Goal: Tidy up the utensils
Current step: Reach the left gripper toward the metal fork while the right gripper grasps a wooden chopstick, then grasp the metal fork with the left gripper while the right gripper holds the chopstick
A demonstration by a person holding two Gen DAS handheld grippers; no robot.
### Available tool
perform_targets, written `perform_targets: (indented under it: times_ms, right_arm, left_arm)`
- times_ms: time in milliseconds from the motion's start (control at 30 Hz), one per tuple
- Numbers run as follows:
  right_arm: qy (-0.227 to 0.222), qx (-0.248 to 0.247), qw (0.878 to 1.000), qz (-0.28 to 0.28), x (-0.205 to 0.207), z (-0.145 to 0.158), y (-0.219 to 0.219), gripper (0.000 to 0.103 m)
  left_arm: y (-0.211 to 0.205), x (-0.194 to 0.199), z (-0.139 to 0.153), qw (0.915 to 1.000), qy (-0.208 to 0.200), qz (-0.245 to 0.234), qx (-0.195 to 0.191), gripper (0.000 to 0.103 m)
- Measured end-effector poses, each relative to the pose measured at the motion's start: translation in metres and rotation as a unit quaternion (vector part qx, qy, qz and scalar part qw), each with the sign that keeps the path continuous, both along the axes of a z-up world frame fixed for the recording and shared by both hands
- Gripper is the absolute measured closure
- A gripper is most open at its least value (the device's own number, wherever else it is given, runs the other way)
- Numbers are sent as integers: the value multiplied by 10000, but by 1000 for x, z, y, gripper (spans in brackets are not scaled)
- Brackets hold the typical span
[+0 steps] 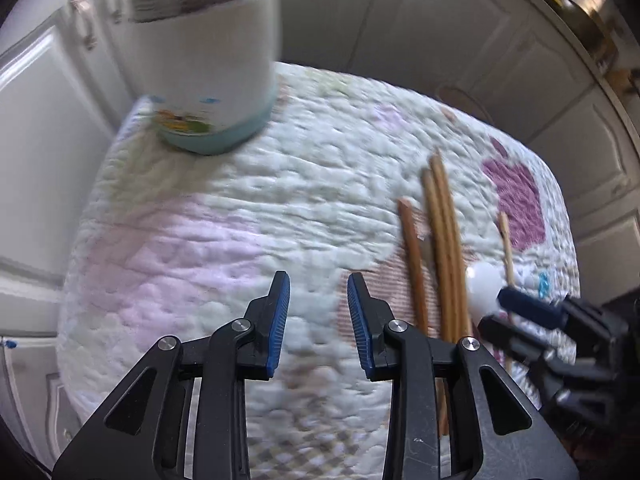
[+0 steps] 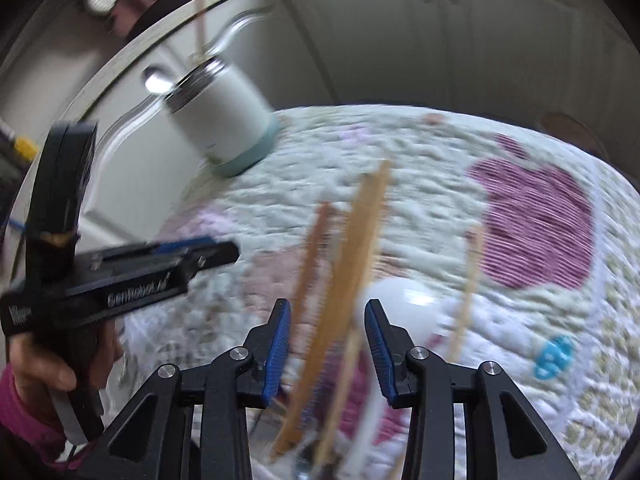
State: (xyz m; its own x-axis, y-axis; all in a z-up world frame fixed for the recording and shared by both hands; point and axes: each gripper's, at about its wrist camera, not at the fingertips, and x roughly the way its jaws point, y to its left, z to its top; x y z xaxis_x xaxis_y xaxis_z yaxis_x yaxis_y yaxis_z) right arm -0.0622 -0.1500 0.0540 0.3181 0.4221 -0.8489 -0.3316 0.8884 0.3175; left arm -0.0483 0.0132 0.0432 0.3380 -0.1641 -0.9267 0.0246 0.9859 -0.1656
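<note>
My left gripper (image 1: 319,286) hangs over the quilted cloth (image 1: 248,208) that covers the worktop, its blue-padded fingers (image 1: 279,320) parted, with only bare quilt showing in the gap. Nothing is in them. Ahead and to the left stands the white holder cup (image 1: 208,76) with its pale green base and metal rim, upright on the far corner of the quilt; something wooden shows inside its mouth, too blurred to name.

The wooden chopsticks (image 1: 442,240) lie loose on the quilt to the right of my left fingers, roughly side by side and pointing away from me, with one thinner stick (image 1: 506,244) set apart further right. A white spoon (image 1: 486,286) rests between them, its bowl just beside the tips of my right gripper (image 2: 327,306).

From the right wrist view, those right fingers (image 2: 378,340) are also apart, and a pair of chopsticks (image 2: 356,264) runs through the gap between the pads. The picture is smeared, so I cannot tell whether the pads touch the wood; I see space on both sides. The spoon's bowl (image 2: 400,300) sits just right of my right-hand pad. A hand (image 2: 48,368) in a pink sleeve (image 2: 24,420) grips the left gripper's handle at the left edge.
</note>
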Motion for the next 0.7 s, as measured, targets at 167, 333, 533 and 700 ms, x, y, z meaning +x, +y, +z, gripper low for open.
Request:
perform_targets:
  times_ms: [167,333,533,700]
  right_arm:
    - [110,-261,9994,214,11,-17,31,75]
    - [282,-531,9978,276,27,-34,47,79]
    - [226,-470,9964,665,35,-35,79,95]
    - [216,-289,9923,1185,37,-41,140,95]
  left_arm:
    - [43,-6,7,9995,-48,307,63,69]
    - [81,-21,8,9984,-5,562,57,69]
    - [111,-38,13,9969,-48,779,-51,69]
    - [131,-55,26,9963,-206,835,-15,69]
